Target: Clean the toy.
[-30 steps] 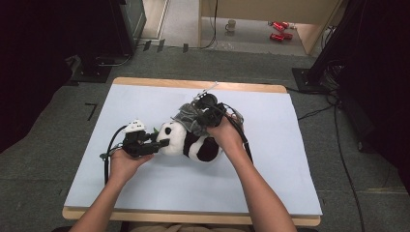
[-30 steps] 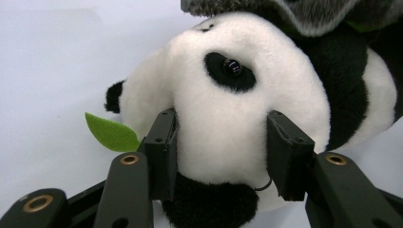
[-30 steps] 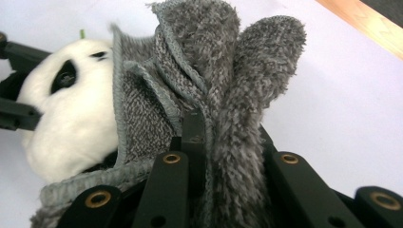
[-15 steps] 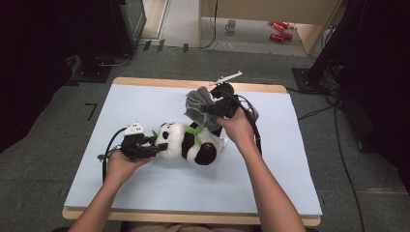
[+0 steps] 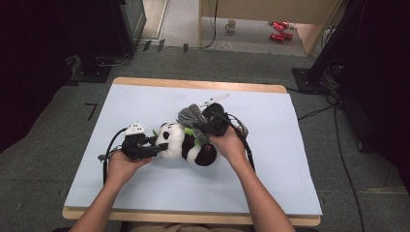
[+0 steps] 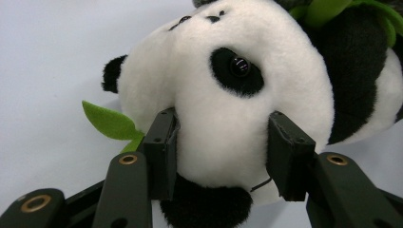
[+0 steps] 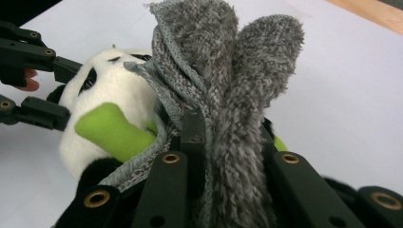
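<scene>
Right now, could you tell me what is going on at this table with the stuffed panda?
A person is working on a toy panda that lies on the white table, using a handheld gripper in each hand. The left gripper is clamped on the panda's head, pinning it in place. The right gripper is shut on a bunched grey cloth and holds it against the panda's body, beside the green plush stalk. It looks like the panda is being wiped.
</scene>
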The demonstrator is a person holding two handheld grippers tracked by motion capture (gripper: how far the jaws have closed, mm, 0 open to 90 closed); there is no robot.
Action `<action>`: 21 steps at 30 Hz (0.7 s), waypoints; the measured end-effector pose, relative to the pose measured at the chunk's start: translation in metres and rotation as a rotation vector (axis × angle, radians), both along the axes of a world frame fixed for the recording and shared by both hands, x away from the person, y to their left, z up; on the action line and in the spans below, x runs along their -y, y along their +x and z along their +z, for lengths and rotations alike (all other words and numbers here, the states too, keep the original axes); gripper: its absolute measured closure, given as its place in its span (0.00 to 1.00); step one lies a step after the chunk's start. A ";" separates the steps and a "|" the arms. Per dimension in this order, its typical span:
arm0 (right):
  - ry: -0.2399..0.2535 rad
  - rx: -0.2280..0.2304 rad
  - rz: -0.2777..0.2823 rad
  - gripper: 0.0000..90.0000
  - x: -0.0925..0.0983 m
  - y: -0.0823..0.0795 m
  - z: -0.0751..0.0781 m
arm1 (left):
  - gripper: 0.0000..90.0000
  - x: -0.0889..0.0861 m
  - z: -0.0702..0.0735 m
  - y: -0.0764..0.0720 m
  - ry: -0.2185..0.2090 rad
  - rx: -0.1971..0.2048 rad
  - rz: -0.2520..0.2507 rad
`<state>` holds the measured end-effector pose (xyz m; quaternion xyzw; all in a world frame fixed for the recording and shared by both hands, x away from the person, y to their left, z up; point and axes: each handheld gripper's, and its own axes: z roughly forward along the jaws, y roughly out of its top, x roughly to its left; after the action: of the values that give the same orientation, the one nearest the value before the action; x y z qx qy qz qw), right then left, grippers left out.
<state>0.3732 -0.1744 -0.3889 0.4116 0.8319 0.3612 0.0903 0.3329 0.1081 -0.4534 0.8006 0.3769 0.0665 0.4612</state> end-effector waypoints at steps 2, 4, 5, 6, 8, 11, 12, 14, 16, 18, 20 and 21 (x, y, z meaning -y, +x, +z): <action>0.006 0.014 -0.014 0.84 0.008 -0.005 0.000 | 0.57 0.000 0.000 0.000 -0.004 -0.005 0.005; -0.003 0.020 -0.027 0.84 0.017 -0.009 -0.001 | 0.57 -0.001 -0.001 0.001 -0.007 -0.014 0.005; -0.004 0.015 -0.029 0.84 0.022 -0.011 -0.003 | 0.57 -0.001 -0.001 0.001 -0.011 -0.020 0.008; 0.007 0.014 -0.032 0.85 0.026 -0.014 -0.005 | 0.57 -0.001 -0.001 0.001 -0.013 -0.023 0.009; 0.045 0.008 -0.036 0.85 0.037 -0.019 -0.009 | 0.57 -0.002 -0.002 0.001 -0.019 -0.028 0.010; 0.085 0.003 -0.042 0.85 0.048 -0.028 -0.016 | 0.57 -0.002 -0.001 0.001 -0.021 -0.036 0.008; 0.092 0.001 -0.041 0.85 0.051 -0.031 -0.018 | 0.57 -0.002 -0.001 0.001 -0.020 -0.038 0.007; 0.105 0.000 -0.040 0.85 0.058 -0.038 -0.021 | 0.56 -0.001 -0.001 0.001 -0.018 -0.039 0.007; 0.116 -0.003 -0.036 0.85 0.066 -0.043 -0.026 | 0.56 -0.001 0.000 0.002 -0.019 -0.045 0.005; 0.124 -0.022 -0.032 0.84 0.072 -0.045 -0.029 | 0.55 -0.002 0.000 0.004 -0.022 -0.050 0.000; 0.137 -0.044 -0.026 0.84 0.077 -0.046 -0.032 | 0.54 -0.003 0.000 0.005 -0.027 -0.056 -0.006; 0.145 -0.057 -0.024 0.84 0.079 -0.046 -0.034 | 0.54 -0.003 0.000 0.006 -0.028 -0.060 -0.010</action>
<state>0.3271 -0.2538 -0.4224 0.4372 0.8006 0.4077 0.0411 0.3388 0.1111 -0.4531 0.7976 0.3877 0.0349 0.4609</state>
